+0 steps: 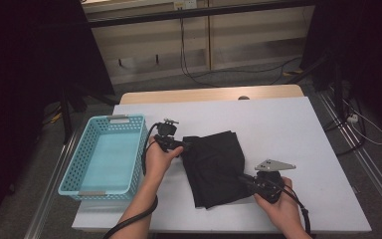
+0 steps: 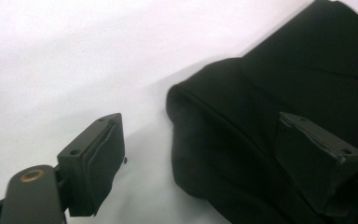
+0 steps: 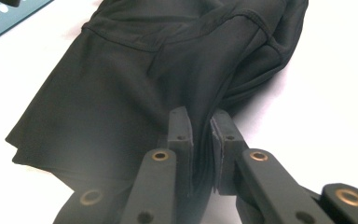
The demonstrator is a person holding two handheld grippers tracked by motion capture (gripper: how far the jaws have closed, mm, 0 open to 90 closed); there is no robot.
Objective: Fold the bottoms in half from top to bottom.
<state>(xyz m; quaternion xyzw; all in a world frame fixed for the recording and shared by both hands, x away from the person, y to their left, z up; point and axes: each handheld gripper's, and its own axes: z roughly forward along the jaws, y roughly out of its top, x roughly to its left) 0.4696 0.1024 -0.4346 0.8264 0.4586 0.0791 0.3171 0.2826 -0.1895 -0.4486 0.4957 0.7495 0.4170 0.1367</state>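
One black garment (image 1: 214, 167) lies folded on the white table (image 1: 288, 124), roughly mid-table, just right of the basket. One blue basket (image 1: 129, 124) sits at the table's left edge; its long side runs close to the left rim of the table, and nothing can be seen inside it.

Left gripper (image 1: 181, 145): at the garment's upper left corner. In the left gripper view its jaws stand wide apart, one over bare table, the other over the cloth, with the folded corner of the garment (image 2: 223, 140) between them; the pads are not pressing on it.

Right gripper (image 1: 242, 178): at the garment's lower right edge. In the right gripper view the jaws are nearly together with a fold of the garment (image 3: 158, 79) pinched between the pads, clamped on it.

Open room: wide bare table to the right of and beyond the garment, up to the far edge, where a wooden strip (image 1: 204, 94) shows. A narrow strip of table lies between garment and near edge. Only a small gap separates basket and garment, taken up by the left hand (image 1: 158, 158).

Count: one garment, one basket, two grippers.
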